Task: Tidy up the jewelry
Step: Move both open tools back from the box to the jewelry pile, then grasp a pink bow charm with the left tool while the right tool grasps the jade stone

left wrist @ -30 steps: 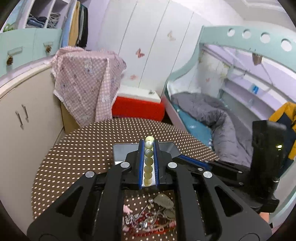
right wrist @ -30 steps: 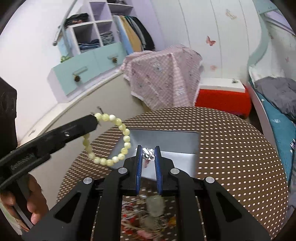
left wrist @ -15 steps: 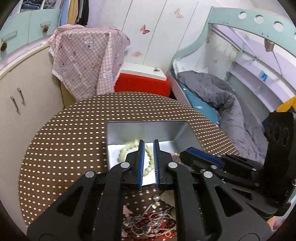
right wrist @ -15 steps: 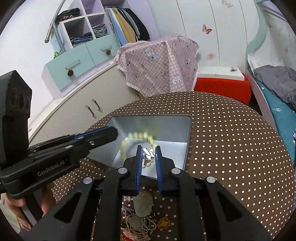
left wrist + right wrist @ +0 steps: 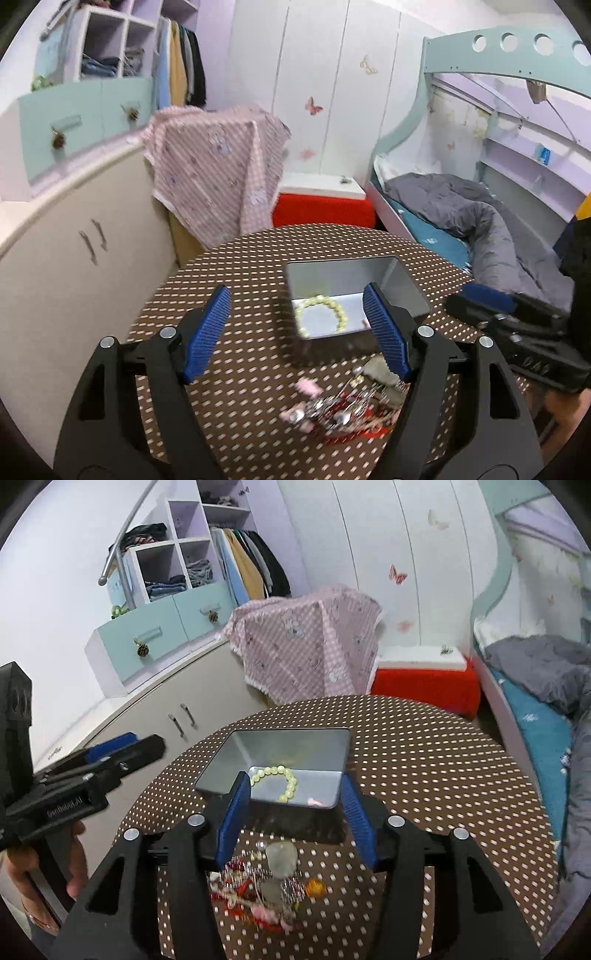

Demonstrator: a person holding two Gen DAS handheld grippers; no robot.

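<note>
A: Where is the jewelry?

B: A pale green bead bracelet lies in the metal tin. A tangled heap sits on the worktop.

A: The grippers?

B: Left gripper and right gripper have just spread, empty. The heap looks light, snaggy; lift one strand. Its pieces blur together.

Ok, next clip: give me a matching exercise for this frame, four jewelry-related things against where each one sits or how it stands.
Things:
1. pale green bead bracelet
2. tangled heap of mixed jewelry
3. rectangular silver metal tin
4. left gripper

Places or states:
A. on the dotted brown tablecloth, in front of the tin
B. jaws apart, nothing between them
C. lying flat inside the tin
D. open-topped, on the round table

Pairs: 1-C, 2-A, 3-D, 4-B
</note>
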